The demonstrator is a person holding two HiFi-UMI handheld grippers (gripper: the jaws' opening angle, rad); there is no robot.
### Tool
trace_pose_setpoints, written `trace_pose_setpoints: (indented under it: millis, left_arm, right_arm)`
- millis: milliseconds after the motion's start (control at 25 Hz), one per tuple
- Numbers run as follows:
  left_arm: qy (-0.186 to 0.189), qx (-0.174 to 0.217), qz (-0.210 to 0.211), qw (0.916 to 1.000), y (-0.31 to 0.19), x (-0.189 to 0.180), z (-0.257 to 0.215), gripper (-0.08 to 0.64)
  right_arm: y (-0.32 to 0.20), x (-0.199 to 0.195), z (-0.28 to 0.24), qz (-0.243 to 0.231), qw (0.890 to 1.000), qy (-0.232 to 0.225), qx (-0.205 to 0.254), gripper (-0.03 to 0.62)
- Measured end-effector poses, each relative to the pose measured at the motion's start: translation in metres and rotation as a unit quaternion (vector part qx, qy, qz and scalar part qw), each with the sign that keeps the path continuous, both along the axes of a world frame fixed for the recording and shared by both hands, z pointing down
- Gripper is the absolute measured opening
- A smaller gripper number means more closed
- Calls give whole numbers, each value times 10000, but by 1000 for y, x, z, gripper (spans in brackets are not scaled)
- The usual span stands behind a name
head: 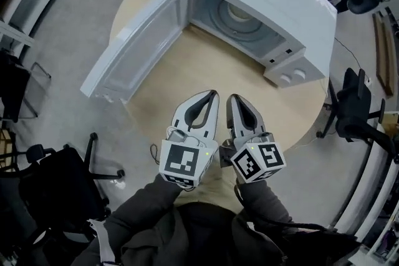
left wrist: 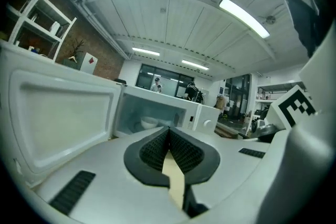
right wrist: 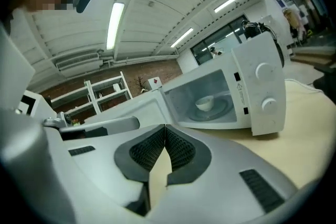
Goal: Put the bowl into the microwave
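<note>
Got the left gripper (head: 212,95) and right gripper (head: 232,98) up close, side by side over the counter (head: 163,91). Fingers pressed together on both, pinching nothing. Facing the white microwave (head: 274,0), with its door (head: 134,53) swung wide open on the left. Can spot the white bowl (right wrist: 205,104) already sitting inside, well apart from both grippers.

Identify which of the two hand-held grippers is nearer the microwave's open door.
The left hand-held gripper: it sits toward the open door, while the right hand-held gripper sits toward the knobs.
</note>
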State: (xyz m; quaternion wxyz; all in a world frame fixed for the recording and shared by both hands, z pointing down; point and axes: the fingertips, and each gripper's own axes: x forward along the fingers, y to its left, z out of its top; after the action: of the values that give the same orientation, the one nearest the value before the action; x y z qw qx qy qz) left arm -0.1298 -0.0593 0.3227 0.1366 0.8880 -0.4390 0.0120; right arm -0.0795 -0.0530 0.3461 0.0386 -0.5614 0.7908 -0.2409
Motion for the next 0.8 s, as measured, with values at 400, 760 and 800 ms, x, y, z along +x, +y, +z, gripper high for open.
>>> trace_pose_setpoints:
  millis: [400, 760, 800]
  left_arm:
    - [56, 340, -161, 9993, 49, -5, -55, 9]
    - [-18, 769, -307, 9966, 58, 5, -87, 9]
    - [-21, 809, -333, 9962, 57, 5, -90, 9]
  right_arm:
    - [55, -19, -67, -500, 9953, 342, 753, 9]
    - [55, -11, -94, -463, 9894, 678, 1195, 9]
    - [54, -11, -96, -470, 9890, 669, 1236, 9]
